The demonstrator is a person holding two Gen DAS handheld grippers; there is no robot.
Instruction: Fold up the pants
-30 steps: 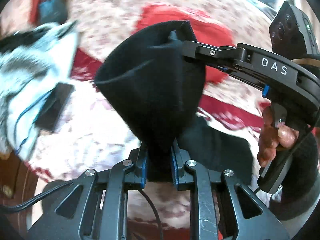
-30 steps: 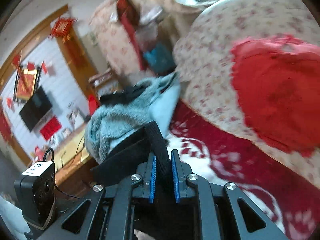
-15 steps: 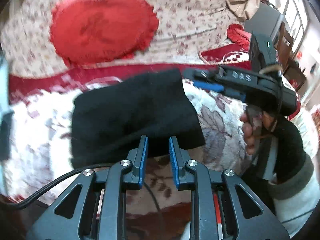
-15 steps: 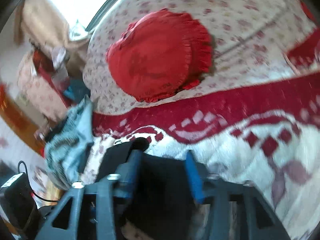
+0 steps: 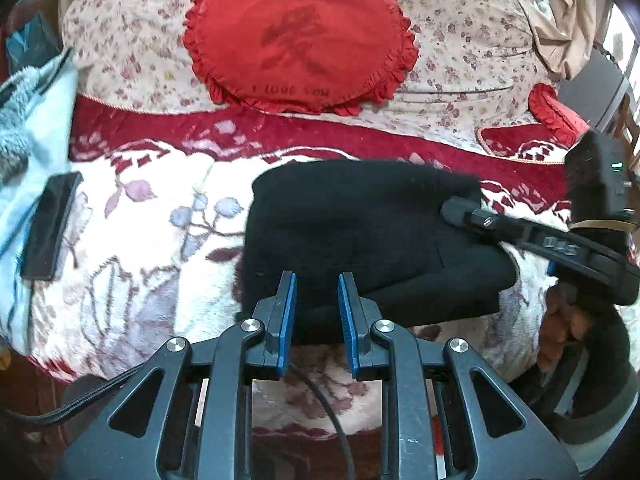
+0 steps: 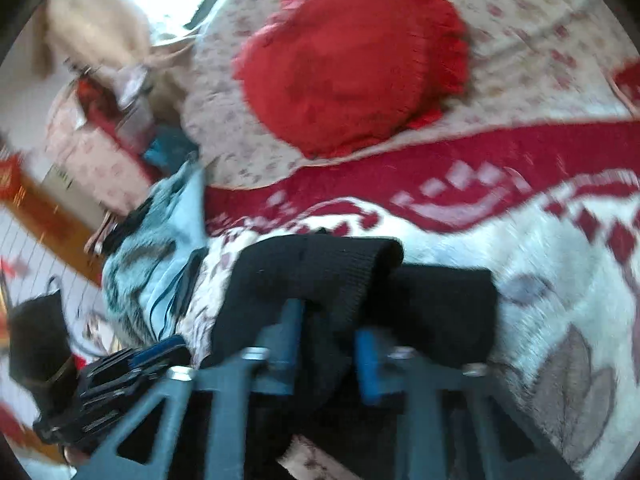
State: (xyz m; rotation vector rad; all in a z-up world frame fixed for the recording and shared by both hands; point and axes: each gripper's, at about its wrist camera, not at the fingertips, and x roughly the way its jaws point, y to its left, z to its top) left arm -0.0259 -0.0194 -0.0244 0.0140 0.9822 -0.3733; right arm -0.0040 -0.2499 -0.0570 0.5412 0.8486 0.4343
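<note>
left gripper tilts down, its 2 fingers narrowly parted, gripping nothing | pants lie folded just ahead | right gripper has just been closing, pants between fingers; grip unclear to us

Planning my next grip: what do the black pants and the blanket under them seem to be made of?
The black pants look like a soft, matte knit, perhaps fleece or wool blend; the right wrist view shows ribbing on a rolled edge. The blanket looks like plush, fuzzy pile with a woven-in red and white floral pattern, likely synthetic fleece.
</note>
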